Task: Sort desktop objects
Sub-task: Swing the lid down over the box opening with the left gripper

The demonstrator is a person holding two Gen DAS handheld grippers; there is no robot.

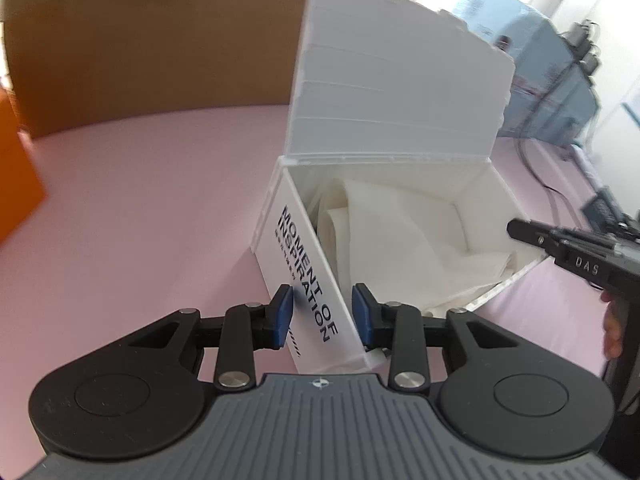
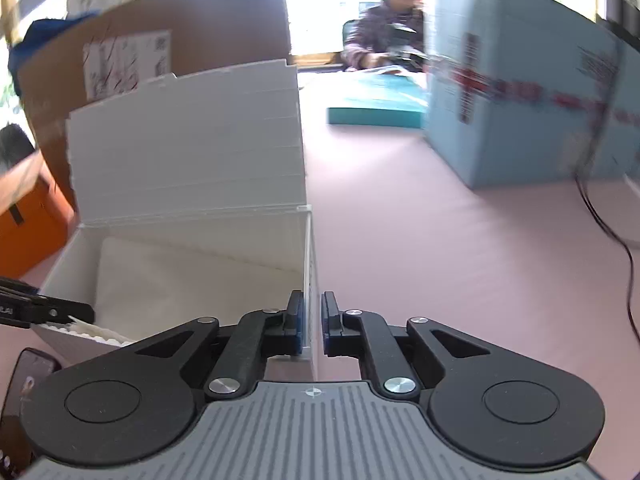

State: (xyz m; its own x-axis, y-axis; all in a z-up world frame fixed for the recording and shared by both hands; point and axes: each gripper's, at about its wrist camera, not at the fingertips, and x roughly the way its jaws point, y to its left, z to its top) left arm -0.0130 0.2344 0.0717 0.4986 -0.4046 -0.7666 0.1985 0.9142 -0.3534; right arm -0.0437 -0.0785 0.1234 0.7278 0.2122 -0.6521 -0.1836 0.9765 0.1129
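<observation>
- White box (image 1: 392,240), frame centre, lid up, soft tissue paper (image 1: 404,240) inside.
- Left gripper (image 1: 322,316): jaws apart, straddling the printed wall.
- Right gripper (image 2: 311,326): nearly closed on the side wall; contact unclear.
- Prob. light, thin-walled, slick; grip walls gently.

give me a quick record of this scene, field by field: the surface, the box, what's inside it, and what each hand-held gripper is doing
surface: pink tabletop
box: white storage box, lid hinged up, printed MOMENT OF INSPIRATION on one wall
contents: white crumpled paper
left hand-held gripper: open, fingers either side of the printed wall
right hand-held gripper: narrowly open around the box's opposite wall, one finger inside, one outside
background: brown cardboard box, light blue carton, orange box
</observation>
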